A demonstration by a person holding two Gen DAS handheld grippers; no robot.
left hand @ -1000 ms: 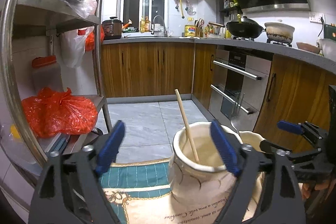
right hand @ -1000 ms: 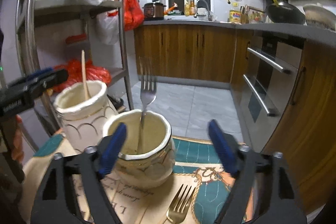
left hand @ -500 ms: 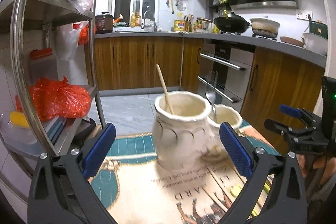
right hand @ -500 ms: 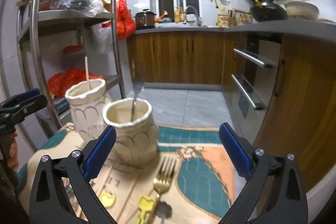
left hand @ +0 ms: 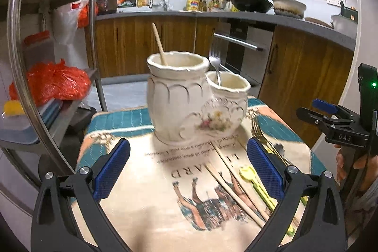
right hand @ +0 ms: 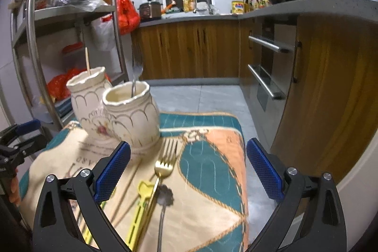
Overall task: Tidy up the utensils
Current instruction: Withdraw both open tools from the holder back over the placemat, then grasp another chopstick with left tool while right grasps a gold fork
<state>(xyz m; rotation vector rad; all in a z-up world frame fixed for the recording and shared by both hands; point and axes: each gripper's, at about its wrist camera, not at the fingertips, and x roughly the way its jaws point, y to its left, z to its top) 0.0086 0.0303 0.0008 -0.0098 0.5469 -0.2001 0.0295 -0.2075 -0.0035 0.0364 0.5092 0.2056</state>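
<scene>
Grippers both pulled back from the jars within the last second: left gripper (left hand: 187,169) and right gripper (right hand: 187,171) gape wide, empty. Tall jar (left hand: 177,96) holds one chopstick (left hand: 159,44), short jar (right hand: 132,115) one silver fork (right hand: 135,77). Next pickup likely due. Gold fork (right hand: 164,161), yellow utensil (right hand: 139,207), silver spoon (right hand: 163,209) and loose chopsticks (left hand: 236,193) lie on the table cloth (right hand: 212,171), near the jars.

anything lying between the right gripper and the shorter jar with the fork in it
Yes, in the right wrist view: a gold fork on the cloth, tines toward the shorter jar.
</scene>
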